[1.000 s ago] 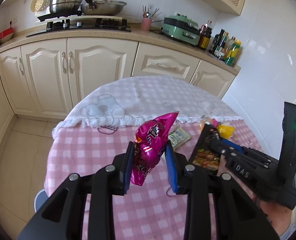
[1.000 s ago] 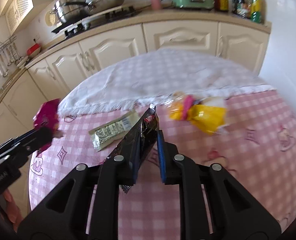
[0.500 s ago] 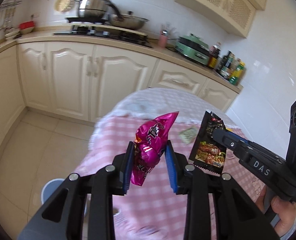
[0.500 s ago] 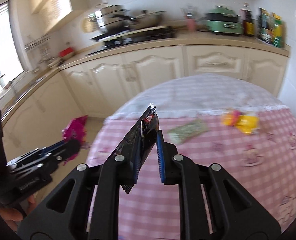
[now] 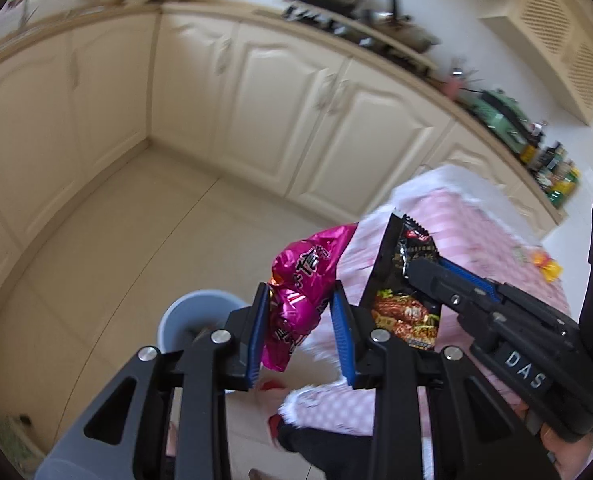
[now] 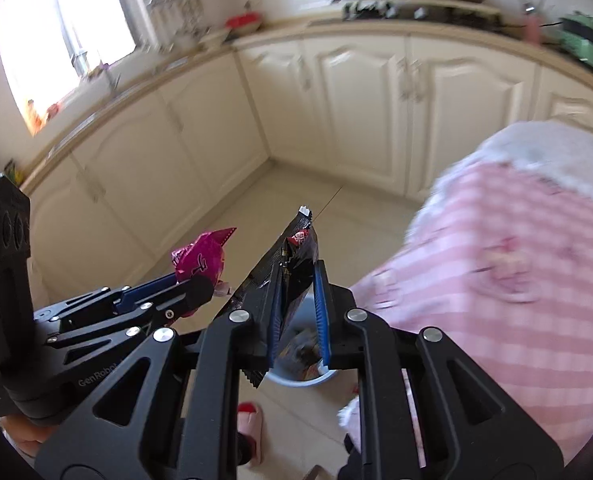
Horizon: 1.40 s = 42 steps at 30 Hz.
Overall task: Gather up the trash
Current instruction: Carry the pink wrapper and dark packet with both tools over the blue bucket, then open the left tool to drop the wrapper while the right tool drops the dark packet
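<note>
Both grippers have swung away from the pink-checked table (image 6: 508, 280) toward the floor. The left gripper (image 5: 300, 320) clamps the magenta snack bag (image 5: 300, 280); the right gripper (image 6: 298, 308) pinches the black wrapper (image 6: 292, 264). The blue bin (image 5: 188, 316) now sits just below, so dropping looks imminent.

We see the left tongs (image 5: 300, 320) holding a crumpled snack bag (image 5: 300, 276), with the right tongs (image 6: 298, 312) just beside them on the right, holding a flat noodle packet (image 6: 296, 264). Below both, on the floor (image 5: 116, 240), stands a bin (image 5: 184, 316). The cloth-covered counter (image 6: 496, 260) lies to the right, cabinets (image 5: 276, 100) behind.
</note>
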Motion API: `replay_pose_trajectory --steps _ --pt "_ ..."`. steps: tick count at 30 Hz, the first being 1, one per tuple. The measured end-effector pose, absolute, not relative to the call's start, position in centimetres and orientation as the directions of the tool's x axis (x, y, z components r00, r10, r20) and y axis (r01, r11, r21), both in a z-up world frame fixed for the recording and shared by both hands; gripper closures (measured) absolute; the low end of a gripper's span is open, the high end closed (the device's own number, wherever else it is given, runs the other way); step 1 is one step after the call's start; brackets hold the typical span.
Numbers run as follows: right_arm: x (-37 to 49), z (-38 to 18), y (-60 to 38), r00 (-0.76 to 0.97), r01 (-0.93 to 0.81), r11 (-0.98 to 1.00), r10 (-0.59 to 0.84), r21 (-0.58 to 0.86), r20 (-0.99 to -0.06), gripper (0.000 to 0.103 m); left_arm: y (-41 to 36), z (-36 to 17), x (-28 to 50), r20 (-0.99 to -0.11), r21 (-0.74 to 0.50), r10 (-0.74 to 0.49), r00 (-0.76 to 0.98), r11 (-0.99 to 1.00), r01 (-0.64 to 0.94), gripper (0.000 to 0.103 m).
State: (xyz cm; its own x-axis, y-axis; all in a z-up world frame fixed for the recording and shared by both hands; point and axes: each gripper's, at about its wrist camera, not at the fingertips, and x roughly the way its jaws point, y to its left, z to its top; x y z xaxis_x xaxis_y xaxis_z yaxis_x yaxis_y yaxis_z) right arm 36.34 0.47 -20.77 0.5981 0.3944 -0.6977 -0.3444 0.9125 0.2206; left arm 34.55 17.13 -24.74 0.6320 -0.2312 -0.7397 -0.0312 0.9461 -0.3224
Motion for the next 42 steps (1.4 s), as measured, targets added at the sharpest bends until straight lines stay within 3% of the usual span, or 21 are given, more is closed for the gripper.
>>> replay_pose_trajectory --steps 14,16,20,42 --pt "41.2 -33.0 6.2 0.422 -0.343 0.923 0.319 0.177 -0.849 0.088 20.8 -36.5 40.9 -0.85 -0.367 -0.255 0.461 0.914 -0.172 0.071" --pt "41.6 -33.8 6.3 0.414 -0.337 0.926 0.309 0.172 -0.856 0.088 21.1 -37.7 41.6 -0.856 -0.377 -0.266 0.444 0.908 -0.183 0.065" --pt "42.6 -35.1 6.5 0.393 -0.329 0.929 0.299 0.171 -0.87 0.088 21.2 -38.7 41.9 -0.863 -0.371 -0.256 0.435 0.907 -0.201 0.057" --pt "42.7 -36.1 10.1 0.369 -0.376 0.909 0.326 0.18 -0.87 0.087 25.0 -39.0 38.8 -0.87 -0.375 -0.229 0.436 0.881 -0.287 0.055"
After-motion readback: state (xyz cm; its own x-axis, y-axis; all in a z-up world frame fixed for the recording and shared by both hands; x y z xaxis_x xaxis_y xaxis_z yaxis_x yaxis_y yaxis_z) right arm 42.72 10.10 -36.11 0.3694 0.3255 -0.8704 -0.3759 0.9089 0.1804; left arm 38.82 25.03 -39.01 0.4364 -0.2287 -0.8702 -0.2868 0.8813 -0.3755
